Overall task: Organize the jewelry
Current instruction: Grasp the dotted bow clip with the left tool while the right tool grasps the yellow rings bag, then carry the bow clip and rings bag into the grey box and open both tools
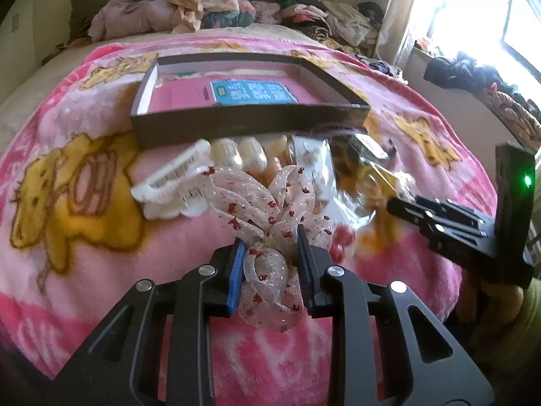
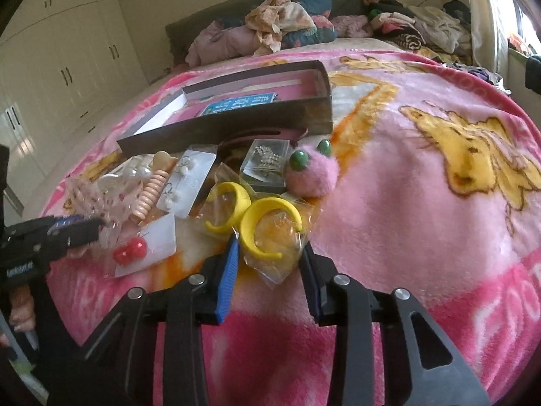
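A sheer white ribbon bow with red dots (image 1: 270, 216) lies on the pink blanket, and my left gripper (image 1: 270, 247) has its jaws around the bow's lower loop, touching it on both sides. A dark shallow box (image 1: 250, 125) with a pink inside stands just beyond the jewelry pile. In the right wrist view my right gripper (image 2: 270, 250) is open, its fingers on either side of a clear bag holding two yellow hoop earrings (image 2: 260, 226). The left gripper (image 2: 71, 230) shows at the left edge there, the right gripper (image 1: 439, 216) at the right in the left view.
The pile holds a white hair claw (image 1: 172, 182), pearl earrings on a card (image 2: 186, 179), a pink coil band (image 2: 152, 196), red earrings on a card (image 2: 132, 250), a clear case (image 2: 267, 165) and a pink pompom with green eyes (image 2: 311, 176). Clothes are heaped at the bedhead (image 2: 280, 23).
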`<state>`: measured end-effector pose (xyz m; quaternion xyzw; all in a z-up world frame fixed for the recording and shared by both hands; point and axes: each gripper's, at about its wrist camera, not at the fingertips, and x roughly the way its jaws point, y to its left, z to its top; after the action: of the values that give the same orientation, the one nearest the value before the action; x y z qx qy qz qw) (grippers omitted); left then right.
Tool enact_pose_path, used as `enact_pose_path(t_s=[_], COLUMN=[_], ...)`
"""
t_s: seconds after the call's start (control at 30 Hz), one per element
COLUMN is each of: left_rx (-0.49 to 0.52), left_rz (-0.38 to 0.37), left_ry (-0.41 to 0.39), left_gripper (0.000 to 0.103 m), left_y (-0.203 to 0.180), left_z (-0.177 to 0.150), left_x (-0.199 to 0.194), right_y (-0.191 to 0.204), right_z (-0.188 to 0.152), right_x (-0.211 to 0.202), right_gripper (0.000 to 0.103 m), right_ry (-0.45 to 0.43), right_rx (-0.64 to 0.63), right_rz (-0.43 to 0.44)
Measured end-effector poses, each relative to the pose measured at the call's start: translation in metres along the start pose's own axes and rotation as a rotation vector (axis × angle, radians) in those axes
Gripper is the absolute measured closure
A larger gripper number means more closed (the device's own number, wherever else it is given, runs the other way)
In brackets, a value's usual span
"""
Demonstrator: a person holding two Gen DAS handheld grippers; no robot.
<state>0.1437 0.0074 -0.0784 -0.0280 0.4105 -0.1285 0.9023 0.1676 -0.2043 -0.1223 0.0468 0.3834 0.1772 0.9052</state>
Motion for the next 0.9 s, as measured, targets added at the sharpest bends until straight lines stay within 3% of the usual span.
enact_pose_path(t_s=[0.4,0.6,0.9], left_rx=[0.013,0.037,0.042], left_rz=[-0.001,0.002,0.007], left_ry=[-0.117,-0.161,-0.159], left_gripper=[0.084,0.084,0.084], left_y=[-0.01,-0.018,-0.021], left_z=[0.052,0.084,0.111], left_x=[-0.014,-0.008,0.017], right_y=[-0.023,-0.039,-0.061], right_z=[0.017,0.044,0.074], right_x=[-0.055,-0.063,-0.054], right_gripper=[0.07,0.07,0.07], right_ry=[-0.112,-0.168,-0.191], right_rx=[0.015,0.006,0.026], right_rz=[-0.022,-0.068,-0.109])
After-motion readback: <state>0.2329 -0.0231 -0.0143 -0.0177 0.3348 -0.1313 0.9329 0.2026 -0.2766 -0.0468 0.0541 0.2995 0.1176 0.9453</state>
